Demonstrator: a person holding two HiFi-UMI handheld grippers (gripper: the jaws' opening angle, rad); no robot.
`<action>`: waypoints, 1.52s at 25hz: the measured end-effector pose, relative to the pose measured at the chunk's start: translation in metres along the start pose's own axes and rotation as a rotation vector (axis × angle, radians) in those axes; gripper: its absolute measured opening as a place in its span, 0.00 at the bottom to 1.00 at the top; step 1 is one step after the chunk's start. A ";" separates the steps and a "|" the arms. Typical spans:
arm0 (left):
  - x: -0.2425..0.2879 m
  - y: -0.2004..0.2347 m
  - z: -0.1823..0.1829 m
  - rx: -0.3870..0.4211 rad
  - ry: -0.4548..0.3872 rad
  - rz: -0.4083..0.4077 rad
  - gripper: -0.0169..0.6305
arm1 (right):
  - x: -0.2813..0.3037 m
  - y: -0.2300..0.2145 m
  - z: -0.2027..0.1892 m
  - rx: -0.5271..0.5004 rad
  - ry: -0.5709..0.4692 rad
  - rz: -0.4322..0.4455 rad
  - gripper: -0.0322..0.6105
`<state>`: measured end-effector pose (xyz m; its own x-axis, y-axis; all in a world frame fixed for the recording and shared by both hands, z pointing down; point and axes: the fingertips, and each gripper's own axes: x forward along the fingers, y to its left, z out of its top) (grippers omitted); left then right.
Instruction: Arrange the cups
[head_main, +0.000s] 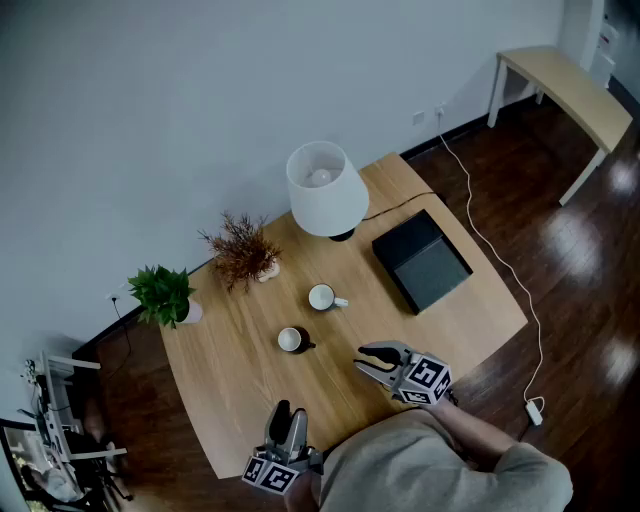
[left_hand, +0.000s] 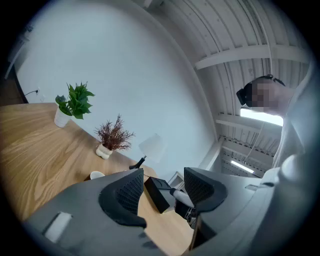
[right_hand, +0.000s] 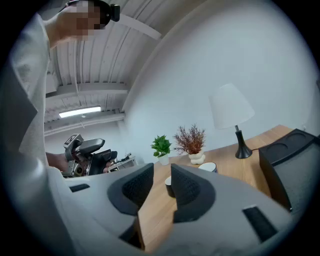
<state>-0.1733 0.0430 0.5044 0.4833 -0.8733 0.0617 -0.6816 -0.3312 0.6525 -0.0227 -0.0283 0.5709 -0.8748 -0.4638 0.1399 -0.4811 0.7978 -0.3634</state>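
Two cups stand near the middle of the wooden table (head_main: 230, 400): a white cup (head_main: 322, 297) with its handle to the right, and a dark cup (head_main: 292, 340) with a white inside, nearer to me. Both also show in the right gripper view, the white cup (right_hand: 209, 166) at right and the dark cup (right_hand: 169, 186) just beyond the jaws. My right gripper (head_main: 365, 358) hovers right of the dark cup, its jaws a narrow gap apart with nothing between them (right_hand: 161, 182). My left gripper (head_main: 290, 408) is over the front edge, open and empty (left_hand: 162, 187).
A white-shaded lamp (head_main: 325, 188) and a black box (head_main: 421, 260) stand at the back right of the table. A dried plant (head_main: 243, 250) and a green potted plant (head_main: 163, 293) line the back left. A cable (head_main: 500, 270) runs across the dark floor.
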 end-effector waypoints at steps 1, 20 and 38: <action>0.000 0.000 -0.001 0.000 0.002 0.000 0.42 | 0.000 0.000 0.000 -0.003 0.000 0.001 0.21; 0.003 -0.004 -0.002 0.002 0.004 -0.015 0.40 | 0.006 -0.010 -0.015 -0.010 0.045 -0.007 0.21; -0.014 0.000 0.005 0.017 -0.046 0.015 0.40 | 0.097 -0.161 -0.079 -0.429 0.553 -0.234 0.41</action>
<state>-0.1828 0.0532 0.4998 0.4475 -0.8936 0.0364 -0.6979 -0.3234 0.6390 -0.0347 -0.1716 0.7161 -0.5931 -0.4684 0.6549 -0.5389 0.8352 0.1094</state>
